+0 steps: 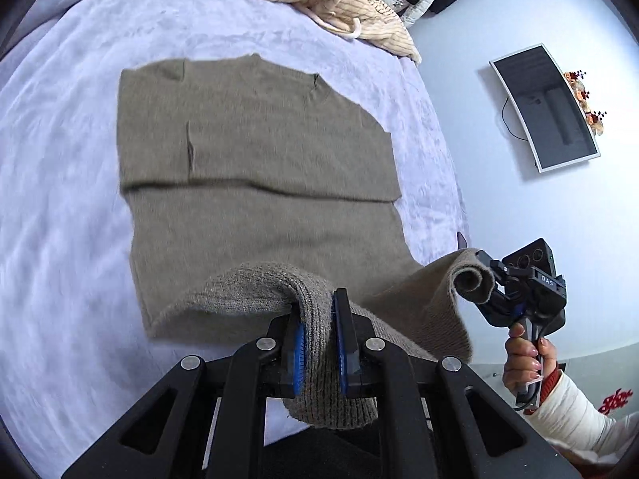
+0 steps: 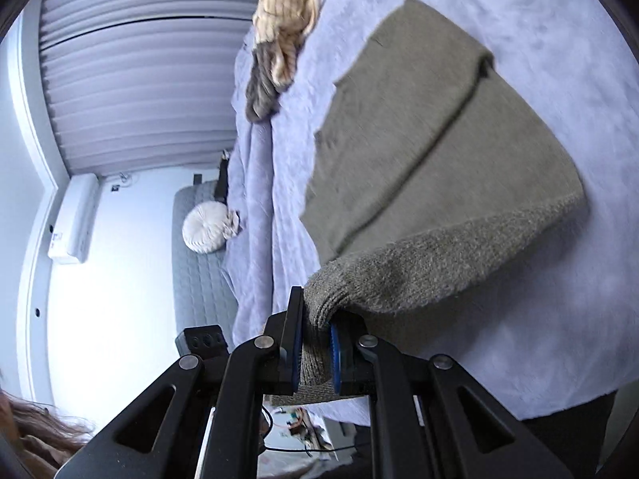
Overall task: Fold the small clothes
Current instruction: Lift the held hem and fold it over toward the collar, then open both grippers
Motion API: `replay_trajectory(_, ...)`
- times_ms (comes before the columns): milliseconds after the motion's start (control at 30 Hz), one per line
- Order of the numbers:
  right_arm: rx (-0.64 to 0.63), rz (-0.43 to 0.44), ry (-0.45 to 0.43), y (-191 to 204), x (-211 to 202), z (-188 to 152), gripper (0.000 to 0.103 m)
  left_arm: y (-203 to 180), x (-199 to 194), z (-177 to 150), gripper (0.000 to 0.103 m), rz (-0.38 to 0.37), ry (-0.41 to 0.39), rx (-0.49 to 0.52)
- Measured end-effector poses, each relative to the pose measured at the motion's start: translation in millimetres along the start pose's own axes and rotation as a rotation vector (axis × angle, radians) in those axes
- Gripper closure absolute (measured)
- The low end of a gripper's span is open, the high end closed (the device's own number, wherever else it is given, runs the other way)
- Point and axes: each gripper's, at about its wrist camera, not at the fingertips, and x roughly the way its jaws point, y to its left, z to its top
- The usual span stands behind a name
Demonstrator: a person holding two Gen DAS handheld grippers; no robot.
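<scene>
Where fingers (image 1: 342,343) pinch, sweater (image 1: 255,151) hem hidden.

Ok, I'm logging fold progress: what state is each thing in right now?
Olive sweater: sleeves folded in, ribbed hem lifted off the bed.
Left gripper: shut on the hem.
Right gripper: shut on the hem's other corner.
Striped cream garment: crumpled, unfolded.
Wall TV: off.

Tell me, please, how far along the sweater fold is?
Done: the sleeves are folded in over the sweater on the bed. In hand: the left gripper and the right gripper each clamp a hem corner, raised off the bed. Left: carry the hem to the collar, then the pile beyond.
</scene>
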Motion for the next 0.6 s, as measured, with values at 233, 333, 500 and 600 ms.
replay_trajectory(233, -0.060, 0.027, -0.014, 30.9, 8.5, 52.4, 0.091, -6.6, -5.4, 58.4, 0.089, 0.034, -0.078, -0.017)
replay_trajectory(333, -0.080, 0.042, 0.007, 39.6, 16.6, 84.6, 0.091, -6.6, -12.8, 76.8, 0.089, 0.079, -0.146, -0.058)
replay_trajectory(500, -0.111, 0.007, 0.046, 48.4, 46.5, 146.6, 0.091, 5.8, -11.7, 112.4, 0.089, 0.122, -0.228, -0.111)
replay_trajectory(600, -0.092, -0.025, 0.062, 37.2, 68.7, 180.8, 0.091, 24.0, 13.9, 140.6, 0.089, 0.197, -0.225, -0.143)
